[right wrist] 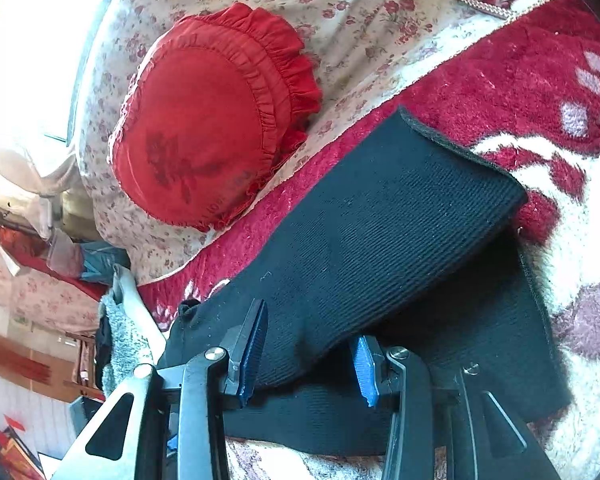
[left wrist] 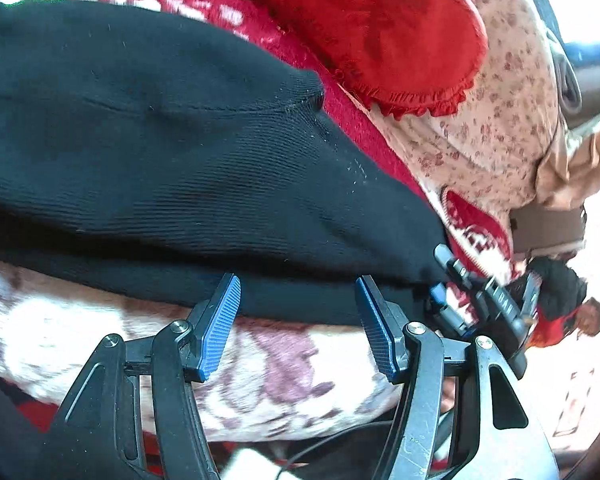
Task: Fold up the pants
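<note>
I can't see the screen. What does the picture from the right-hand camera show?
A folded pair of black ribbed knit pants lies on a red-and-white fluffy blanket, with the open right claw straddling its near fold, blue pads not pressing. Behind sit a round red frilled cushion and a cream floral sheet.

Red cushion crowds the bed beyond the pants; nearer blanket lies bare.

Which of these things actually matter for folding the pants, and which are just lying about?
Part of the job:
- black pants
- left gripper, fingers apart
- right gripper, fingers apart, a fold of the pants between them

Just lying about:
- red frilled cushion
- floral sheet
- red and white blanket
</note>
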